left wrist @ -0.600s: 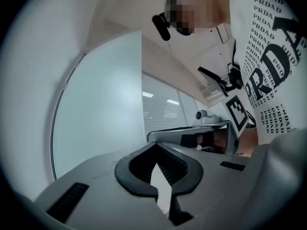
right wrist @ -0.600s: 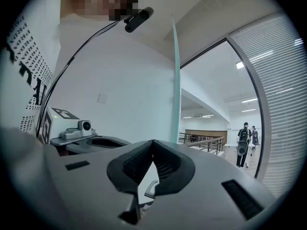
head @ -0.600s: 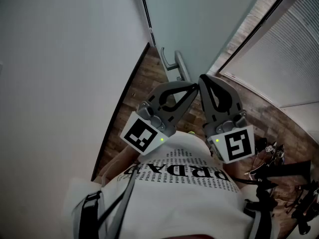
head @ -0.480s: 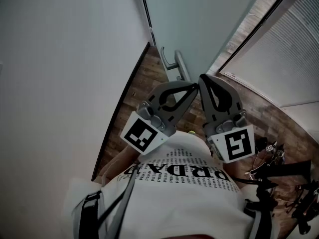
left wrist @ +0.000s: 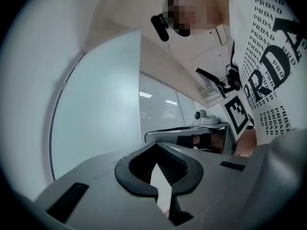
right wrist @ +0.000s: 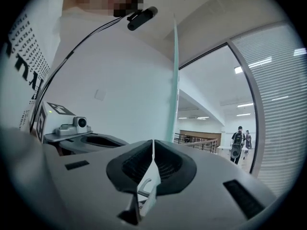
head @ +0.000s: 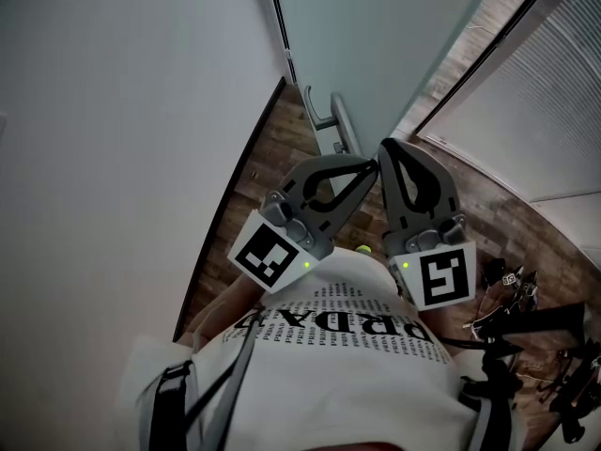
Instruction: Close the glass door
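Note:
The frosted glass door (head: 376, 36) stands ajar ahead of me, with its curved metal handle (head: 331, 120) facing my side. Both grippers are held at chest height and point at the handle's lower end. My left gripper (head: 367, 164) is shut with nothing in it, its tips just short of the handle. My right gripper (head: 383, 147) is shut too and lies beside the left one. The right gripper view shows the door's edge (right wrist: 173, 80) and, low between the pads, the handle (right wrist: 146, 185). The left gripper view shows the door's pane (left wrist: 96, 119).
A white wall (head: 122, 111) runs along the left, with wood floor (head: 268, 153) at its foot. A glazed partition with blinds (head: 545, 92) stands at the right. Black gear (head: 526, 322) lies at the lower right. Beyond the doorway, people (right wrist: 237, 145) stand near a railing.
Almost nothing: both grippers stay shut and side by side, and the right one has shifted very slightly against the door edge.

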Demonstrator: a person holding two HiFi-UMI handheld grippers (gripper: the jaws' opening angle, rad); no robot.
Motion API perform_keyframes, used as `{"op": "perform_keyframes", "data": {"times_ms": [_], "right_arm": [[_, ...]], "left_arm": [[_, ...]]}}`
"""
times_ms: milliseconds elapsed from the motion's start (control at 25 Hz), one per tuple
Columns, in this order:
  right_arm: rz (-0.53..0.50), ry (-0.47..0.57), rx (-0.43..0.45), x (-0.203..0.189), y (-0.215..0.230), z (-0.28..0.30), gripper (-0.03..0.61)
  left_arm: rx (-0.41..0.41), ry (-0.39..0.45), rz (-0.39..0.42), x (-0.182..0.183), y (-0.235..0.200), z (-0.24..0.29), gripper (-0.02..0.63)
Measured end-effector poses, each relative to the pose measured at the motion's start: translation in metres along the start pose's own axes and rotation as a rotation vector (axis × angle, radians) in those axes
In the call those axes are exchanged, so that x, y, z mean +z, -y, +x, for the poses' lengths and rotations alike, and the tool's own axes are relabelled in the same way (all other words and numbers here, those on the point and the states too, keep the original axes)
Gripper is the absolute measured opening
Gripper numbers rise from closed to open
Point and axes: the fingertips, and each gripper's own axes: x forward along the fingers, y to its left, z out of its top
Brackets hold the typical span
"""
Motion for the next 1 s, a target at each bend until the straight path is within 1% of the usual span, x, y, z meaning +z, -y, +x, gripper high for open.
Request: {"op": "perform_keyframes", "data": {"times_ms": [120, 240, 280, 320, 480, 560, 640, 760, 1000], "right_arm": [[-0.03, 0.001, -0.038, 0.0, 0.009, -0.003, -0.002], [-0.045, 0.002, -0.066, 0.002, 0.019, -0.002, 0.006], [-0.048, 0.007, -0.072, 0.004, 0.021, -0.001, 0.052], [-0.054, 0.013, -0.072, 0.005, 0.022, 0.0, 0.078], [-0.088, 0.0, -0.048, 0.004, 0.019, 0.01, 0.081], [-0.093, -0.016, -0.055, 0.001, 0.02, 0.014, 0.08], [-0.084, -0.016, -0.068, 0.002, 0.021, 0.014, 0.078], [-0.067, -0.013, -0.061, 0.004, 0.019, 0.012, 0.067], [-0.078, -0.027, -0.051, 0.008, 0.019, 0.014, 0.066]], "left_arm": [[-0.012, -0.002, 0.012, -0.002, 0.003, 0.002, -0.002], [-0.001, -0.007, 0.003, -0.005, -0.001, 0.001, -0.002], [0.007, -0.009, -0.009, -0.006, -0.003, 0.001, -0.002], [0.015, -0.011, -0.021, -0.007, -0.005, 0.001, -0.002], [0.043, -0.009, -0.047, -0.009, -0.013, 0.0, -0.002], [0.046, -0.007, -0.052, -0.009, -0.014, 0.001, -0.002], [0.042, -0.005, -0.049, -0.009, -0.014, 0.002, -0.002], [0.037, -0.006, -0.051, -0.011, -0.013, 0.003, -0.002], [0.019, -0.013, -0.045, -0.01, -0.017, 0.007, -0.002]]}}
